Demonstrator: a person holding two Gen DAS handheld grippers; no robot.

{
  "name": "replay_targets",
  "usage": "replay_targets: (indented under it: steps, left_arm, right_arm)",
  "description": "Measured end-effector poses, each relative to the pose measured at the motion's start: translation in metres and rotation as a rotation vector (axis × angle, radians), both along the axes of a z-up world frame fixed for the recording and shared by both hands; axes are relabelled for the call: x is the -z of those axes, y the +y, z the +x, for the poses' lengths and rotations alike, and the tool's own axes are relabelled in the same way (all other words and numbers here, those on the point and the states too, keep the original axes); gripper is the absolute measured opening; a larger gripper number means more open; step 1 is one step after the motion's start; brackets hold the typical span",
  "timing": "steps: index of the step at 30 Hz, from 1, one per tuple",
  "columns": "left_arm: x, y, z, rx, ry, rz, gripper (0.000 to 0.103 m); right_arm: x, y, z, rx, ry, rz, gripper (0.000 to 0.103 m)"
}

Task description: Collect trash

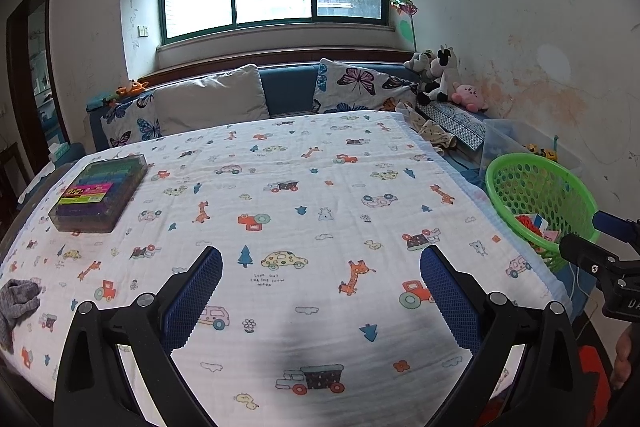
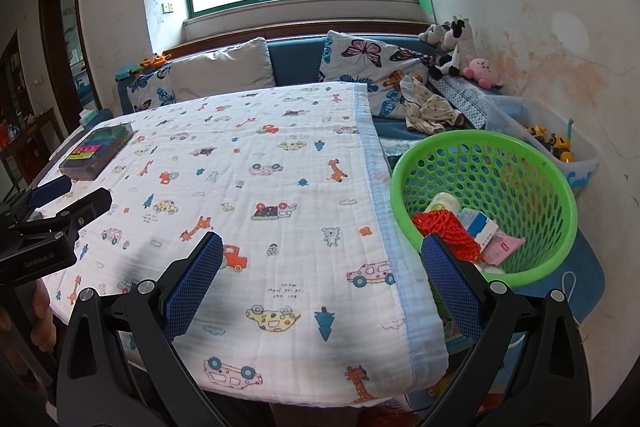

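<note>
A green perforated basket (image 2: 520, 163) stands to the right of the table, also seen in the left wrist view (image 1: 516, 171). It holds trash: a red net (image 2: 448, 231), a white bottle (image 2: 442, 203), a blue-white pack (image 2: 482, 225) and a pink wrapper (image 2: 506, 247). My left gripper (image 1: 320, 287) is open and empty above the cartoon-print cloth (image 1: 304, 211). My right gripper (image 2: 320, 283) is open and empty over the table's right edge, beside the basket.
A clear box of coloured items (image 1: 100, 193) lies at the table's far left. A grey cloth (image 1: 16, 301) lies at the left edge. A sofa with cushions (image 1: 212, 99), plush toys (image 1: 440, 75) and a clear toy bin (image 2: 548, 135) stand behind and right.
</note>
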State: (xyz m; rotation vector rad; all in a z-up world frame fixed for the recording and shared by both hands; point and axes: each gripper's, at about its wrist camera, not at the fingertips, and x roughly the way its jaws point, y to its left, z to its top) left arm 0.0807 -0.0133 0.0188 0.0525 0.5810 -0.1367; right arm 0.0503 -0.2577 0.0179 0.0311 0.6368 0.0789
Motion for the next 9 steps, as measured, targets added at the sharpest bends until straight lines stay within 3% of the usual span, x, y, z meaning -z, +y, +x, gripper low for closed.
replay_targets:
  steps: [9]
  left_arm:
    - [0.0004, 0.0004, -0.0016, -0.001, 0.007, -0.004, 0.096]
  right_arm:
    - [0.0000, 0.0007, -0.0016, -0.004, -0.004, 0.003, 0.099]
